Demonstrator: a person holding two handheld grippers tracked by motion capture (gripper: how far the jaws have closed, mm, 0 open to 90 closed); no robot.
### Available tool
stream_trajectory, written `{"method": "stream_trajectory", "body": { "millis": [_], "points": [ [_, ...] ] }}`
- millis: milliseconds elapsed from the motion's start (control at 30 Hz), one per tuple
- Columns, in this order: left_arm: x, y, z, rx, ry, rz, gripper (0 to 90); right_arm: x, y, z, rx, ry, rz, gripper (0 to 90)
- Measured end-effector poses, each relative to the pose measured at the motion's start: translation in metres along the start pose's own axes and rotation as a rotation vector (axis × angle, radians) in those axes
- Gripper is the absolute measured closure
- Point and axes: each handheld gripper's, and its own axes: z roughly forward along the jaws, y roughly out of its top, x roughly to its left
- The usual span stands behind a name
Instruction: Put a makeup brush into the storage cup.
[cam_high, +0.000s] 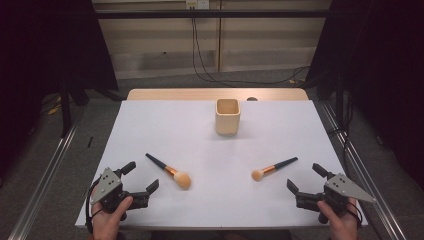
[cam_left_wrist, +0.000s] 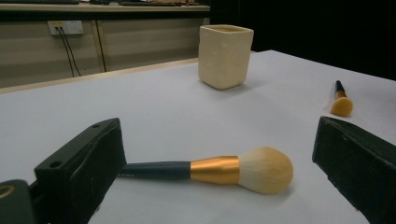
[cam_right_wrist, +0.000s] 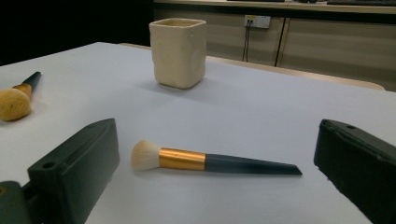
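Note:
Two makeup brushes lie on the white table (cam_high: 165, 130). The larger brush (cam_high: 170, 171) (cam_left_wrist: 210, 169), with a dark handle, gold ferrule and big tan head, lies at the left. A hand holds my left gripper (cam_high: 141, 176) (cam_left_wrist: 219, 172) open just short of it. The smaller brush (cam_high: 274, 168) (cam_right_wrist: 210, 162) lies at the right, head pointing left. My right gripper (cam_high: 307, 178) (cam_right_wrist: 217, 168) stands open near it, empty. A cream square cup (cam_high: 227, 116) (cam_left_wrist: 225, 56) (cam_right_wrist: 178, 52) stands upright farther back, in the middle.
The table's wooden back edge (cam_high: 217, 94) shows beyond the white sheet. Metal rails (cam_high: 45, 170) run along both sides on the floor. Cables (cam_high: 200, 55) hang from a wall socket behind.

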Motion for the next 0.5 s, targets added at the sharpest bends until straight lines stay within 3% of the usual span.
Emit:
{"method": "stream_trajectory", "body": {
  "millis": [500],
  "points": [
    [-0.0012,0.0023,-0.0022,0.004,-0.006,0.010,2.3,0.0018,0.0006,0.0019,0.011,0.014,-0.005,0.0]
  ]
}}
